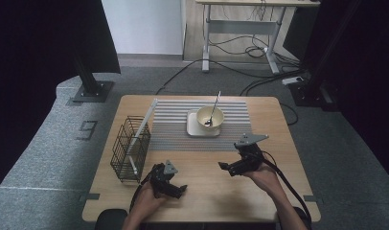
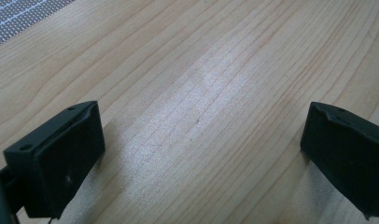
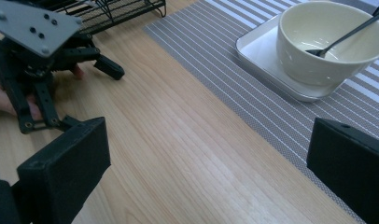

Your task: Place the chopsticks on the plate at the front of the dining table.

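Note:
A cream bowl [image 1: 210, 118] with a metal spoon [image 1: 214, 106] leaning in it stands on a white square plate [image 1: 194, 129], on a grey striped placemat [image 1: 173, 129]. My left gripper [image 1: 181, 189] rests low over the bare wood near the table's front, open, with nothing between its jaws [image 2: 201, 154]. My right gripper [image 1: 224, 167] is open too, in front of the mat and pointing left. In the right gripper view the bowl [image 3: 313, 56], spoon [image 3: 348, 33] and plate [image 3: 260, 51] lie ahead to the right of my right gripper [image 3: 206, 172], and the left gripper [image 3: 36, 60] is at the left.
A black wire rack [image 1: 130, 149] stands at the table's left side with a long white flat piece [image 1: 144, 124] leaning in it; its base [image 3: 117, 9] appears in the right gripper view. Bare wooden table [image 1: 216, 191] lies between the grippers. Cables and a desk frame are on the floor beyond.

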